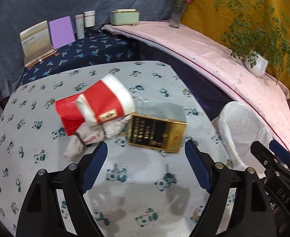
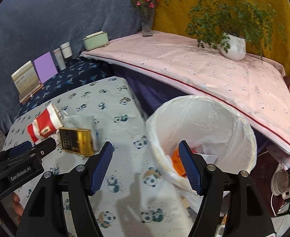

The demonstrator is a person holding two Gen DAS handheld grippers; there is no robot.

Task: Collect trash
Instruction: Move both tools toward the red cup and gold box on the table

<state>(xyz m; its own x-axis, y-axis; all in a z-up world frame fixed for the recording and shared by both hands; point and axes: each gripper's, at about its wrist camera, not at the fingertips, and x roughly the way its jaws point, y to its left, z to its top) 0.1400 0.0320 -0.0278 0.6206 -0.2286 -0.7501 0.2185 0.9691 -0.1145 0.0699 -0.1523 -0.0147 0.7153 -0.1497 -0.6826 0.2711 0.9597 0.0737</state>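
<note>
Both jaws wide apart, nothing held: left gripper [image 1: 145, 148] faces the trash pile, right gripper [image 2: 145, 148] sits at the near rim of the lined bin [image 2: 243, 122].
Your trash lies mid-table on the panda cloth [image 1: 125, 187]: red-and-white carton [image 1: 97, 102], gold-and-black box [image 1: 156, 134], crumpled wrappers [image 1: 85, 140], all touching. You could snag a neighbouring piece and drag the pile. Bin contents mostly hidden; frames blurred.

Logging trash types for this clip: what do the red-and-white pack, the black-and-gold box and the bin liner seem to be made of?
Red-and-white pack: probably soft glossy paper or film; it is crumpled and shiny.
Black-and-gold box: likely coated cardboard, with straight edges and a metallic gold sheen.
Bin liner: thin translucent white plastic, wrinkled and folded over the rim.
</note>
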